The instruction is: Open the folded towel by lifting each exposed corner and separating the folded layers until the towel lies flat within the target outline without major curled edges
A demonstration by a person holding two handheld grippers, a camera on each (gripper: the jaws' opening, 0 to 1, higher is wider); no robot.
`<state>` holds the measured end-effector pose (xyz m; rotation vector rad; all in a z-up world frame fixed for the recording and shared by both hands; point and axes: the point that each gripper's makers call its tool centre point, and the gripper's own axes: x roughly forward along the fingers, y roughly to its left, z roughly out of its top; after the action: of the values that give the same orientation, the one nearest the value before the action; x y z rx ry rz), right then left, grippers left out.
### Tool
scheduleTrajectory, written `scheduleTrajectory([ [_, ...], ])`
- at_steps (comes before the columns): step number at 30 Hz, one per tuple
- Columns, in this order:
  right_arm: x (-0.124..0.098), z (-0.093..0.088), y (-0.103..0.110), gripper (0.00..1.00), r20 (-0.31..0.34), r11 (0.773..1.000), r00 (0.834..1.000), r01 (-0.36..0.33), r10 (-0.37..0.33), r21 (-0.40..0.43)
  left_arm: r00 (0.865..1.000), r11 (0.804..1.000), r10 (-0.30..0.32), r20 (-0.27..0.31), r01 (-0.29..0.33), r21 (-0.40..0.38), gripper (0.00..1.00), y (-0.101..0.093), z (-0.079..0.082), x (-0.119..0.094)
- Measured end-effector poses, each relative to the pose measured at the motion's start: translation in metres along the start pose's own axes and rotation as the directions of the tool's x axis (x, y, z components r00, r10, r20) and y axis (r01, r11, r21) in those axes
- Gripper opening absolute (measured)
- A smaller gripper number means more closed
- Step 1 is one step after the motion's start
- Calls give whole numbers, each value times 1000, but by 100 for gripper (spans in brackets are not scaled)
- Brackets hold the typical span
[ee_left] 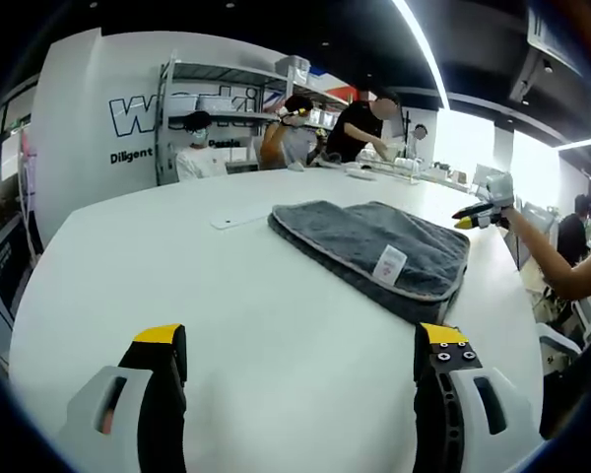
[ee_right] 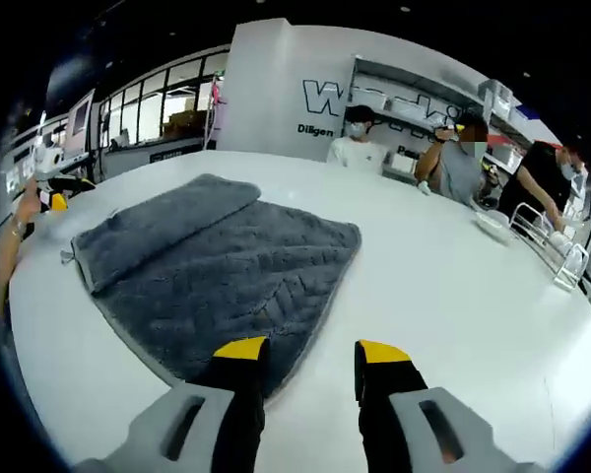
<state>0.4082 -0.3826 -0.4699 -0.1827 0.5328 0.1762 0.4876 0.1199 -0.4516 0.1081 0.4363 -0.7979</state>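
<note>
**A:** Where is the towel?

**B:** A grey towel [ee_right: 217, 266] lies on a white tabletop [ee_right: 443, 305]. In the right gripper view it sits just ahead of the right gripper [ee_right: 311, 357], with its near edge running under the left-hand jaw tip. One folded layer lies doubled over along the far left side. In the left gripper view the towel [ee_left: 374, 246] is well ahead and to the right, with a small white label [ee_left: 389, 264] on top.

**B:** And the grippers?

**A:** Both are empty. The left gripper [ee_left: 310, 340] has its jaws spread wide over bare tabletop. The right gripper's jaws stand apart with a narrower gap, holding nothing.

**A:** How would the towel handle?

**B:** It looks soft, thick and limp, probably light. It should drape and sag when lifted, so a single corner pinch may drag the layer beneath. The best hold seems to be an exposed corner of the folded-over flap, pinching the top layer alone.

**A:** Anything unclear?

**B:** How many layers are stacked cannot be told. No target outline is visible on the tabletop. The label's print is too small to read. Another yellow-tipped gripper [ee_left: 480, 212], held by a person, shows beyond the towel. People work in the background.
</note>
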Motion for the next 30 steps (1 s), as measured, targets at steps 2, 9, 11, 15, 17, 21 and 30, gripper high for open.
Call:
scheduleTrajectory([
  [2, -1, -2, 3, 30, -2, 1000, 1000, -17, 17, 26, 1000, 1000, 0, -4, 0, -1, 94, 0, -1, 0],
  [9, -6, -15, 15, 23, -52, 991, 997, -41, 48, 127, 1000, 1000, 3, -11, -3, -5, 94, 4, -2, 2],
  [11, -7, -22, 20, 19, -84, 990, 995, -45, 56, 130, 1000, 1000, 3, -12, -3, -6, 94, 4, -2, 2],
  [15, -7, -27, 17, 10, -111, 993, 993, -35, 48, 114, 1000, 1000, -2, -10, 1, -1, 94, 2, -1, 2],
  [17, -9, -30, 24, 5, -120, 994, 991, -40, 52, 100, 1000, 1000, -1, -10, 1, -1, 94, 1, -1, 2],
  [21, -8, -36, 21, 1, -145, 997, 989, -31, 40, 65, 1000, 1000, -1, -12, 1, 0, 94, -2, -3, 1],
  [30, -9, -39, 13, 0, -153, 999, 988, -4, 11, 43, 1000, 1000, -3, -12, 3, -2, 94, 3, -1, 2],
])
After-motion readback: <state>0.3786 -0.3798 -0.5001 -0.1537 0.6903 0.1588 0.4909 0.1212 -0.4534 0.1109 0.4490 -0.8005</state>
